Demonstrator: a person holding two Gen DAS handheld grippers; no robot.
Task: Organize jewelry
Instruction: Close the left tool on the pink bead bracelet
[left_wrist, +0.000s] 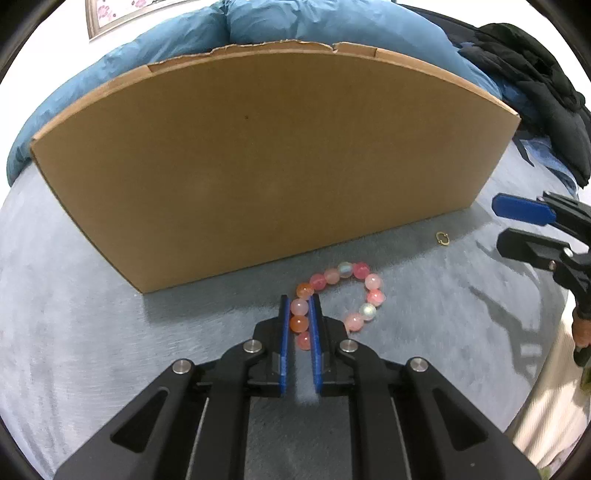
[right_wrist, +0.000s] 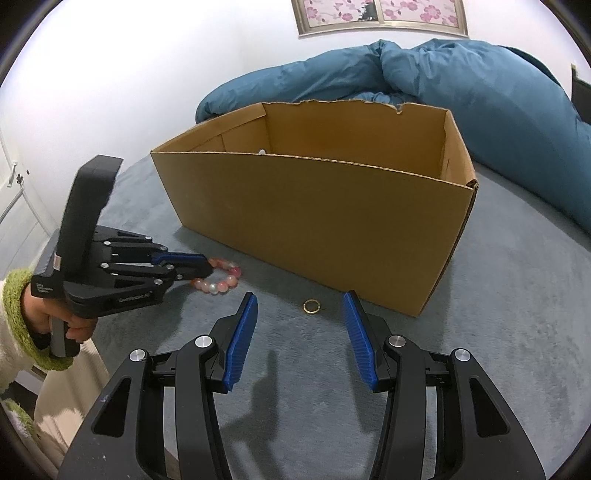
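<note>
So, going view by view:

Left wrist view, left gripper (left_wrist: 298, 301): bottom centre of the frame, blue pads pinched in on a few beads of the bracelet, clamped on it.
Left wrist view, bracelet (left_wrist: 364, 309): pink, orange and pearly beads, lying in a loop on the grey bedspread (left_wrist: 92, 332), centre of the frame, just in front of the cardboard box (left_wrist: 273, 166).
Left wrist view, gold ring (left_wrist: 442, 238): tiny, right of centre, on the bedspread near the box's lower right corner, apart from the bracelet.
Left wrist view, right gripper (left_wrist: 498, 223): pokes in from the right edge, jaws apart, nothing between them.

Right wrist view, right gripper (right_wrist: 300, 299): lower half of the frame, pads wide apart, empty, hovering over the bedspread.
Right wrist view, gold ring (right_wrist: 311, 306): flat on the bedspread, showing between the two fingertips, not touched by either.
Right wrist view, left gripper (right_wrist: 207, 266): left side, held by a hand (right_wrist: 70, 325) in a green-cuffed fuzzy sleeve (right_wrist: 16, 325), tips on the bracelet (right_wrist: 225, 282).
Right wrist view, cardboard box (right_wrist: 314, 218): open top, middle of the frame, blue duvet (right_wrist: 461, 85) behind it.
</note>
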